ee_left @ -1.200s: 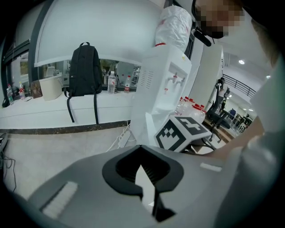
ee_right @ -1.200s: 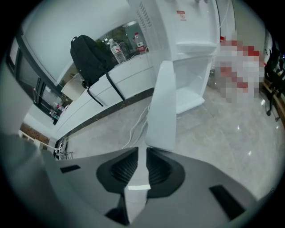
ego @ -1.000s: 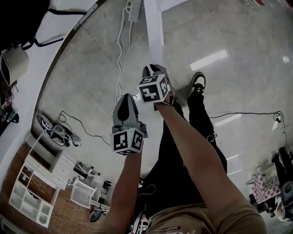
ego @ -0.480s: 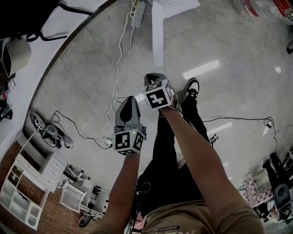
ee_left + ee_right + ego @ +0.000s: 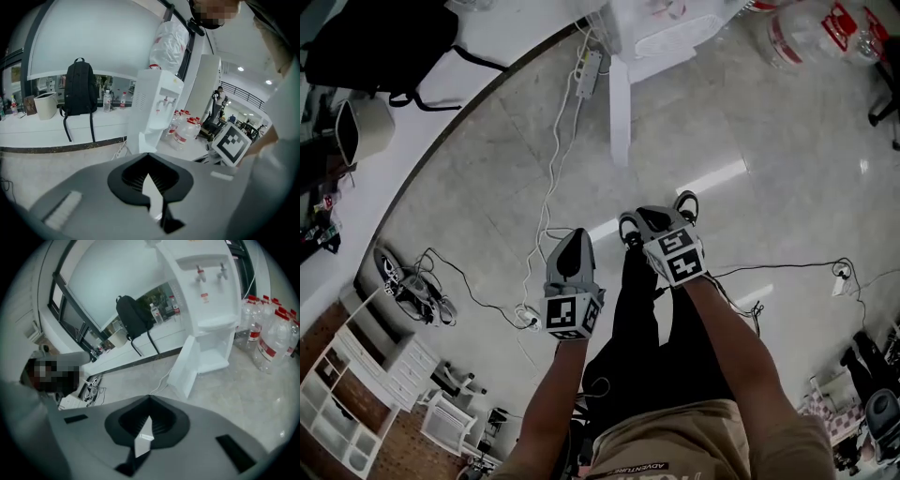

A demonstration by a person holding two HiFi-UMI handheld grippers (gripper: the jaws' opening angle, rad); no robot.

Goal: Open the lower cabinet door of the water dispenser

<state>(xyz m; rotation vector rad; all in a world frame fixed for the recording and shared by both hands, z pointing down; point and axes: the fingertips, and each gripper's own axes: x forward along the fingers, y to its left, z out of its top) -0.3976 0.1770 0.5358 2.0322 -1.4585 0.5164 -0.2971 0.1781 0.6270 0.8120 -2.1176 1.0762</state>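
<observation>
On my left, the left gripper hangs in mid-air over the tiled floor, jaws drawn together with nothing between them. Its own view looks across at the water dispenser, which stands well apart against the white counter, with an upturned bottle on top.

The lower cabinet door already stands swung out from the cabinet, with the white compartment behind it showing. I would call the opening done, or nearly so.

I judge that door to be a light, stiff plastic panel on plain hinges. It looks smooth and somewhat slippery, so a pinch on its flat face would slide. If it needs more swing, I would take the free vertical edge, the one far from the hinge, and draw it gently. The dispenser looks top-heavy under the bottle, and a hard tug could rock it.

The right gripper is beside the left one, also pinched shut on nothing and touching nothing. Farthest right, full water jugs crowd the floor just beside the dispenser.
</observation>
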